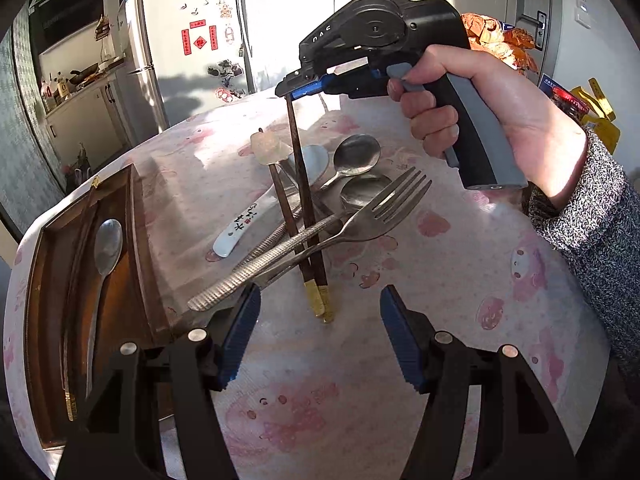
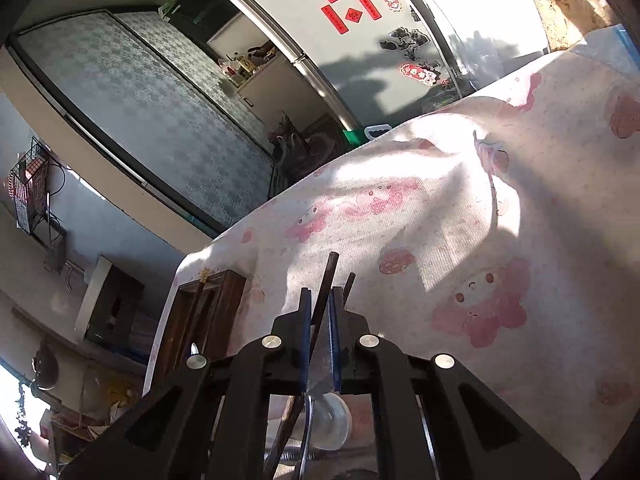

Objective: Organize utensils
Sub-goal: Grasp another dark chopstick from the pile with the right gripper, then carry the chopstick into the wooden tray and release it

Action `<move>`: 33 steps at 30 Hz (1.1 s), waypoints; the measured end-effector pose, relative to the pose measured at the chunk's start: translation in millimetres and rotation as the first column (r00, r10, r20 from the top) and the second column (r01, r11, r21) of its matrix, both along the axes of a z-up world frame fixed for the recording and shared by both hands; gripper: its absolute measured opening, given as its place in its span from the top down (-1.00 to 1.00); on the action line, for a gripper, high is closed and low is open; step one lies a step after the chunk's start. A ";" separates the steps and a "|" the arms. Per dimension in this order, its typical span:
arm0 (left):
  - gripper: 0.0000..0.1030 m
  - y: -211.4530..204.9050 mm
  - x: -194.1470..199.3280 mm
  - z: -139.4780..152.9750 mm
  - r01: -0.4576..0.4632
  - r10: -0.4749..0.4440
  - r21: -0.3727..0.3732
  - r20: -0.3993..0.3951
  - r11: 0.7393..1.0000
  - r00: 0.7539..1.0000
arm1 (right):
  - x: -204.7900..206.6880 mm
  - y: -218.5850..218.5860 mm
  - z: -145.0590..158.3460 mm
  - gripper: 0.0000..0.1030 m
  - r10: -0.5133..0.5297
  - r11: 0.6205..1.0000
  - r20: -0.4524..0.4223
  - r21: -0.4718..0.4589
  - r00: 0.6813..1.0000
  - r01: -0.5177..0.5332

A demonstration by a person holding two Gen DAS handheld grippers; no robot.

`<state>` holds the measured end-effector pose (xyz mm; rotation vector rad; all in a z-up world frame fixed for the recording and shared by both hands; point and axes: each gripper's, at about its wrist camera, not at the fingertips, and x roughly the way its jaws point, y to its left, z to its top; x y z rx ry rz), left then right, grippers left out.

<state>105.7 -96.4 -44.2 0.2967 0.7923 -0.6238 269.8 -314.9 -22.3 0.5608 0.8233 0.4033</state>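
A pile of utensils lies mid-table in the left wrist view: a metal fork point(image 1: 376, 208), two metal spoons point(image 1: 356, 156), a white ceramic spoon point(image 1: 240, 224) and two dark chopsticks with gold ends. A hand holds my right gripper point(image 1: 294, 90) above the pile, shut on the top end of one chopstick point(image 1: 300, 168), which slants up while its gold end rests on the cloth. In the right wrist view that chopstick point(image 2: 326, 280) sticks out between the blue pads of the right gripper point(image 2: 319, 296). My left gripper point(image 1: 320, 320) hangs open just short of the pile, holding nothing.
A dark wooden tray point(image 1: 140, 216) sits at the table's left edge with one metal spoon point(image 1: 106, 248) in a compartment; its corner point(image 2: 208, 308) shows in the right wrist view. Pink-patterned cloth point(image 1: 440, 280) covers the table. A fridge point(image 1: 192, 52) stands behind.
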 end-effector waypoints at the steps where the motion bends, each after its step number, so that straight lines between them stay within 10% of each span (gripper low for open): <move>1: -0.29 -0.8 -1.0 1.1 0.004 -0.004 -0.007 0.001 1.000 1.000 | -2.3 -2.2 4.2 0.86 -0.003 1.000 0.009 0.013 1.000 0.003; 31: -0.34 43.3 14.2 36.6 -0.126 0.130 -0.048 0.085 0.991 0.988 | -16.6 33.7 72.7 0.91 0.054 0.970 0.122 0.228 0.991 -0.081; 33: -0.05 41.6 20.9 33.7 -0.148 0.150 -0.035 0.099 0.988 0.984 | -21.7 35.6 77.9 0.91 0.059 0.973 0.132 0.215 0.990 -0.086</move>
